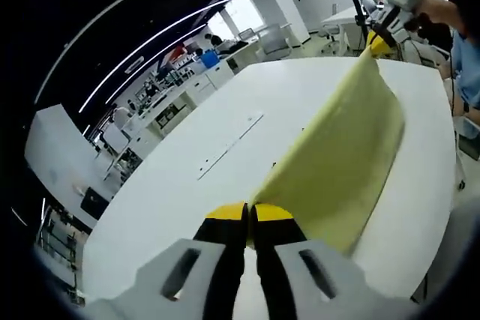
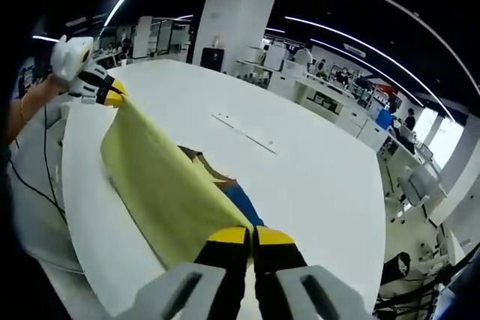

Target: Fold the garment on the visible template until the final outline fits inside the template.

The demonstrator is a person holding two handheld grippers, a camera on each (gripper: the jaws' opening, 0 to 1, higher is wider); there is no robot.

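A pale yellow garment (image 1: 345, 148) is stretched in the air above a white surface (image 1: 225, 148), held at two opposite ends by the two tongs. In the left gripper view the cloth is seen to run from the left tongs (image 1: 250, 215) at the bottom of the view up and away to the right tongs (image 1: 379, 43) near the top right, where it narrows to a pinched corner. The yellow-tipped jaws of the left tongs are pressed together on the near edge of the cloth, with no gap visible between them.

In the right gripper view the same garment (image 2: 161, 185) is seen from the other end: it is gripped by the right tongs (image 2: 251, 239) at the bottom of the view, whose jaws are closed on the cloth, and it extends up to the left tongs (image 2: 112, 97) at the upper left, which are clamped on its far corner. The lower edge of the cloth hangs down toward the surface (image 2: 300, 155); whether it touches cannot be told.

Beneath the raised cloth, a patch of blue and brown (image 2: 225, 185) is seen on the surface, partly covered by the garment; what it is cannot be made out. A thin, pale rectangular outline (image 2: 244, 133) is marked on the surface beyond the cloth, well apart from both tongs.

A person's forearm (image 2: 34, 106) is seen behind the left tongs. Around the surface, an open office with white desks, chairs and ceiling light strips is visible.
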